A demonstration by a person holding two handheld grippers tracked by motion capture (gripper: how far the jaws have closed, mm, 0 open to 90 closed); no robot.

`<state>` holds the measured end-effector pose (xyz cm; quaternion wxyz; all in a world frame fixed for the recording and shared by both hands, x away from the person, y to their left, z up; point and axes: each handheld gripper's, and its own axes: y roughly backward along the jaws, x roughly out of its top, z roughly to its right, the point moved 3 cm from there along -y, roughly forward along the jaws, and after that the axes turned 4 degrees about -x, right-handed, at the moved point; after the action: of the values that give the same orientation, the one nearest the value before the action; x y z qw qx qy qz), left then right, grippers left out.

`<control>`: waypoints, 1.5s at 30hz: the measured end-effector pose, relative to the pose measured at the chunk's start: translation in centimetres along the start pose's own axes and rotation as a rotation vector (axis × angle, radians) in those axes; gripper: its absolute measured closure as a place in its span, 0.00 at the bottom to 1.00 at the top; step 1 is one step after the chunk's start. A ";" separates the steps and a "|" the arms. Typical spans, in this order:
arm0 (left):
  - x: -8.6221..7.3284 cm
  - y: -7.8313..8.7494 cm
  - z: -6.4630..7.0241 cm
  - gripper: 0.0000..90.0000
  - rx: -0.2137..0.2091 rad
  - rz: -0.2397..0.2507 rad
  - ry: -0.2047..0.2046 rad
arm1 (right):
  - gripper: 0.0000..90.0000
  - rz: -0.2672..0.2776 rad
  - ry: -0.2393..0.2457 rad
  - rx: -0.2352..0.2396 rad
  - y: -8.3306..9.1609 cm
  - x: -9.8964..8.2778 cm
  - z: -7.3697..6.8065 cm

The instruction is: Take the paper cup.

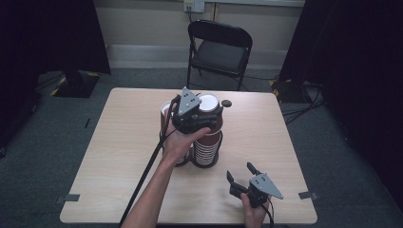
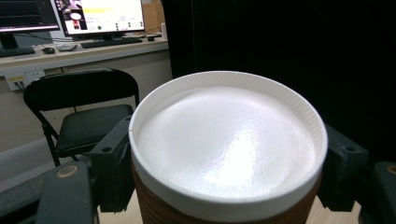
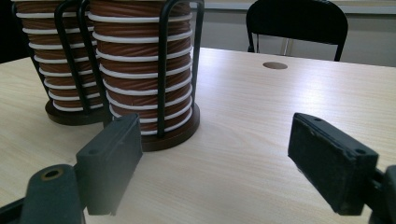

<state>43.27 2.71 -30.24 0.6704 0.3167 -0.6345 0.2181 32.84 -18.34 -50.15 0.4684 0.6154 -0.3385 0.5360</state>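
My left gripper (image 1: 202,114) pinches the top cup (image 2: 227,144) to lift it off the stack (image 3: 144,70); right gripper (image 1: 241,175) waits spread near the table's (image 1: 119,142) front edge.

We note top cup (image 2: 227,140): brown ribbed, white rim, upright atop rt stack (image 1: 207,142) in wire holder, worktop centre.

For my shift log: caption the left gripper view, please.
Left gripper clamped on the top paper cup of a stack, black folding chair behind.
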 end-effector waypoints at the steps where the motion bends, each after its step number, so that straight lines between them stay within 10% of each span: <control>1: 0.1 0.1 -0.1 0.25 0.000 0.002 0.007 | 0.19 0.000 0.000 -0.001 0.0 0.0 0.0; 24: 2.0 2.1 -1.4 0.25 -0.011 0.102 0.096 | 0.19 -0.003 -0.001 0.002 0.0 0.0 0.0; 45: 2.5 4.5 -1.6 0.26 -0.031 0.129 0.096 | 0.19 -0.003 0.000 0.002 0.0 0.0 0.0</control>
<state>41.54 6.74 -27.06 0.6896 0.2540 -0.6241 0.2656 32.88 -18.33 -50.15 0.4686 0.6163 -0.3373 0.5356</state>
